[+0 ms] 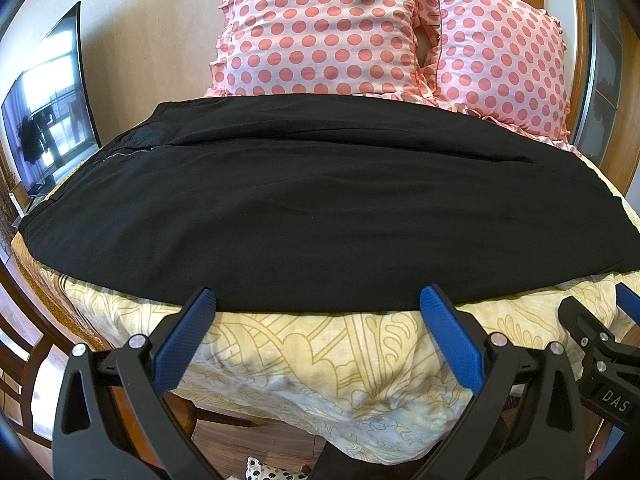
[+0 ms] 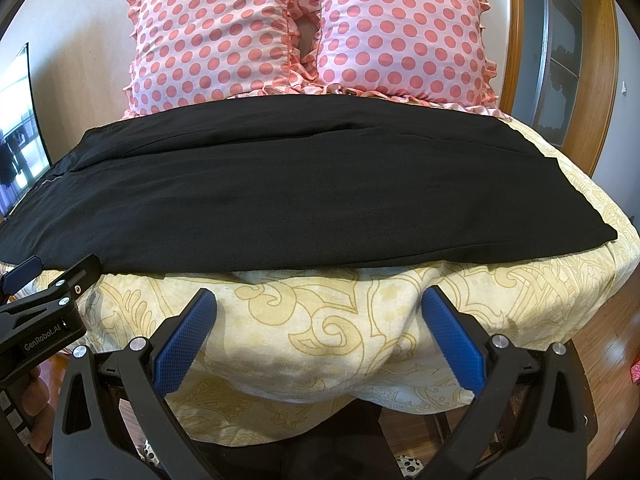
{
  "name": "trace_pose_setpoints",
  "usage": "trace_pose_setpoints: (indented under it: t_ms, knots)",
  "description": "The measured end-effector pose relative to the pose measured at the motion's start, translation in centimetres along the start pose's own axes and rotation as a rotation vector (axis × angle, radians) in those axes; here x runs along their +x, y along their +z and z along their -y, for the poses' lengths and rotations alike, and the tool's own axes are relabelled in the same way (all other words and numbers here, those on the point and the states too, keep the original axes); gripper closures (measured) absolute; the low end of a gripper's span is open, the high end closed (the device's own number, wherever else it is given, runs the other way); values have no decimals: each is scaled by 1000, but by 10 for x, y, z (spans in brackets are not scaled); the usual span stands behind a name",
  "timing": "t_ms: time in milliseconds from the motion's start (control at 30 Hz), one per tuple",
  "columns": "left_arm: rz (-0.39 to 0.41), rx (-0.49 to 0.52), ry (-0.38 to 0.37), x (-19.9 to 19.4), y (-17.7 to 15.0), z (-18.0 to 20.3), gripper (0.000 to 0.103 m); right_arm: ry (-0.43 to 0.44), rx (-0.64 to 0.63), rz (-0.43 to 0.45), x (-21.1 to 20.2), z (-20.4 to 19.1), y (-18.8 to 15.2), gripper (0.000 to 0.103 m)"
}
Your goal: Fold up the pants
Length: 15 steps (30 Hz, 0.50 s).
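Black pants (image 1: 320,208) lie flat across the bed (image 1: 320,360), long axis left-right. Waist end points left: zipper (image 1: 124,154) shows at the far-left edge in the left wrist view. Leg hems point right, ending at a squared corner (image 2: 608,236) near the bed's right side. One lengthwise crease runs along the far half, so the legs look stacked one on the other.

Left to right:
- TV screen (image 1: 52,112) on the wall left of the bed, close to the waist end.
- left tool (image 1: 318,300): spread wide, nothing between the blue pads (image 1: 184,344). Tips reach the near edge of the pants; contact can't be confirmed.
- right tool (image 2: 320,304): also wide, nothing held, tips over the yellow patterned bedspread (image 2: 320,340), short of the near pants edge.
- Two pink polka-dot pillows (image 2: 304,36) just behind the far pants edge, touching or slightly under it.
- Wooden door frame (image 2: 604,60) at far right.

Edges: near edge of the pants sits just back from the bed's front drop, with a strip of bedspread free in front. Right of the hems, bare bedspread. Waist end runs to the bed's left edge.
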<state>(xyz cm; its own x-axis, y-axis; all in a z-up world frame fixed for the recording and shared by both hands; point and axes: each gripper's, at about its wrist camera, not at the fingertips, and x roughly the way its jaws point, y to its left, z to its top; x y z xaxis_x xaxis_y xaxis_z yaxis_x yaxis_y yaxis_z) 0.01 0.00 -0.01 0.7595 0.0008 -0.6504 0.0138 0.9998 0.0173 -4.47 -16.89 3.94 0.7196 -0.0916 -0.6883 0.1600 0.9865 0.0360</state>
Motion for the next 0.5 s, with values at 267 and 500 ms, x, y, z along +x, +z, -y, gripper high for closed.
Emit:
trace_pose_setpoints:
  t_ms: [267,500]
  knots:
    - [0,0,-1,0,0,0,2,1,0,0,-1,-1,0,1]
    - [-8,6,-6,-1,0,-1,2,74,-32,-9,-2,0,-1,1]
